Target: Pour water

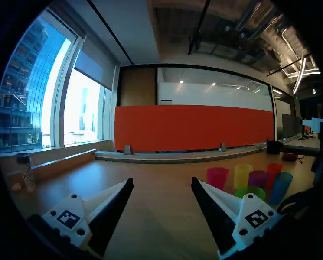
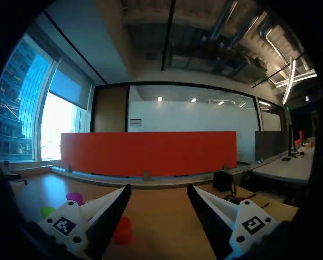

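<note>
Ahead, the cups (image 1: 258, 178) are set upright in a tight cluster on the table (image 1: 161, 225), to the right of the left tongs (image 1: 161, 181) and low to the left of the right tongs (image 2: 159, 187). Both tongs are held open and empty. Coloured, translucent plastic is seen. A red cup (image 2: 123, 229) is judged nearest the right tongs.

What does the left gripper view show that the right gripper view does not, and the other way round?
Left gripper view: a pink cup, a yellow cup and a blue cup in the cluster on the table, and a small black object by the window.
Right gripper view: cables beside the black box.
Both: the orange partition, the wooden table, a purple cup, a green cup, a red cup, and an open, empty claw in front: left claw, right claw.
</note>
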Action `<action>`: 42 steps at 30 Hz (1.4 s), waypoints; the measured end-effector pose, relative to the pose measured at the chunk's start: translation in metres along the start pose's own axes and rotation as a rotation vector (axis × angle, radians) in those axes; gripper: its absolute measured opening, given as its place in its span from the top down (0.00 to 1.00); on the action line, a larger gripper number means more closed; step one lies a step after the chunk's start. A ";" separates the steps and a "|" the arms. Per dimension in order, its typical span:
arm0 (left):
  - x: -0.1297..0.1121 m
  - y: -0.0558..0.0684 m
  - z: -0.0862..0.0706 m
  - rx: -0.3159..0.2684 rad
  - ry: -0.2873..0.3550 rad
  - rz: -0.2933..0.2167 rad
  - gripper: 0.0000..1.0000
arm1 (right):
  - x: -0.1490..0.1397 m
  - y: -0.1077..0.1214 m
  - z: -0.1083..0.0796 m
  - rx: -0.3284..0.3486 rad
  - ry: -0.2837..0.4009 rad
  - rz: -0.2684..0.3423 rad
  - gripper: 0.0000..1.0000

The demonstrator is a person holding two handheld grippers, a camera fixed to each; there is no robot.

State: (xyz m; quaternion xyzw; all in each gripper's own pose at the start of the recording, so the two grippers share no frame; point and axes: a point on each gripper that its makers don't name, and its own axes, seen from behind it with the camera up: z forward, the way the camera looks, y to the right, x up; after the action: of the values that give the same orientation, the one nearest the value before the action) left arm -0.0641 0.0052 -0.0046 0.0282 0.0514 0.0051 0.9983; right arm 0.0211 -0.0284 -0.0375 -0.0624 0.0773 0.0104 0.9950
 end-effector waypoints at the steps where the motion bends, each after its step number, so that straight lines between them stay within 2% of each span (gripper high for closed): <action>1: -0.001 0.000 0.000 0.000 -0.003 0.000 0.00 | 0.000 0.000 0.000 0.000 0.001 0.001 0.00; 17: -0.006 0.002 0.003 -0.013 -0.026 0.001 0.00 | -0.004 0.000 -0.001 0.012 0.002 0.007 0.00; 32: -0.006 0.001 0.003 -0.014 -0.027 0.002 0.00 | -0.001 0.002 -0.005 0.033 0.036 -0.005 0.00; 42: -0.006 0.001 0.002 -0.014 -0.027 0.003 0.00 | -0.021 -0.015 -0.001 0.082 0.016 -0.023 0.00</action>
State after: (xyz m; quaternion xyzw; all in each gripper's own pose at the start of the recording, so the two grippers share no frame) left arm -0.0698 0.0064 -0.0021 0.0214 0.0380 0.0064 0.9990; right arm 0.0004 -0.0438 -0.0329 -0.0225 0.0848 -0.0050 0.9961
